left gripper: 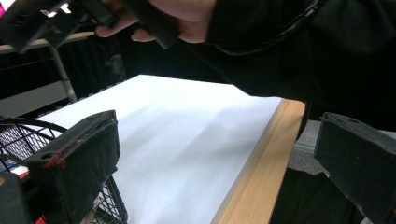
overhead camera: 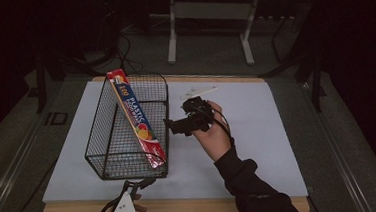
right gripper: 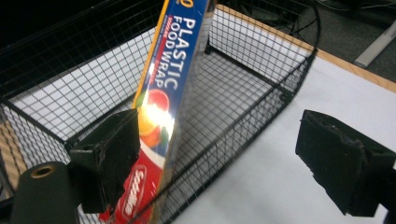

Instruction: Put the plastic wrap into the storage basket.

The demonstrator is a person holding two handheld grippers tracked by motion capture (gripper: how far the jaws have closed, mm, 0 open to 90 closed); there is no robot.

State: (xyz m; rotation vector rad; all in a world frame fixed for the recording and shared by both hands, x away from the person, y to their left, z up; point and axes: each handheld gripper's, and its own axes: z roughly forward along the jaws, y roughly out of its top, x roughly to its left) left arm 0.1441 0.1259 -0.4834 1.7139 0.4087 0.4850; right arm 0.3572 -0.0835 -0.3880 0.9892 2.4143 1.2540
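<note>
The box (overhead camera: pixel 138 120) is a long, thin plastic-wrap carton, blue w/ white lettering, a red end and fruit art near the low end. It stands slanted inside the wire basket (overhead camera: pixel 109 141), leaning on the basket wall nearest the R gripper (overhead camera: pixel 170 127), top end poking above the far rim. In the right gripper view the box (right gripper: pixel 168 93) sits just ahead of the R gripper's jaws, closer to the jaw at that view's left, w/ mesh between them. Those 2 jaws stand wide apart, nothing between the pads; the gripper hangs just beside the basket (right gripper: pixel 261 88), not touching it that I can tell.

L gripper (overhead camera: pixel 140 184) is at the near table edge, just in front of the basket's near end; jaws apart in the left gripper view, empty, the basket corner (left gripper: pixel 28 135) by the jaw at that view's left.

Surface: white sheet (overhead camera: pixel 258 131) over a wooden table (overhead camera: pixel 183 206). A pale scrap (overhead camera: pixel 200 91) lies beyond the R gripper; can't tell what it is. Room is dark, grey floor, a metal frame (overhead camera: pixel 210 19) behind the table.

Box's low end is partly behind mesh. The L gripper is cut by the bottom of the high view. The sleeve (left gripper: pixel 299 51) blocks much of the left gripper view's top.
</note>
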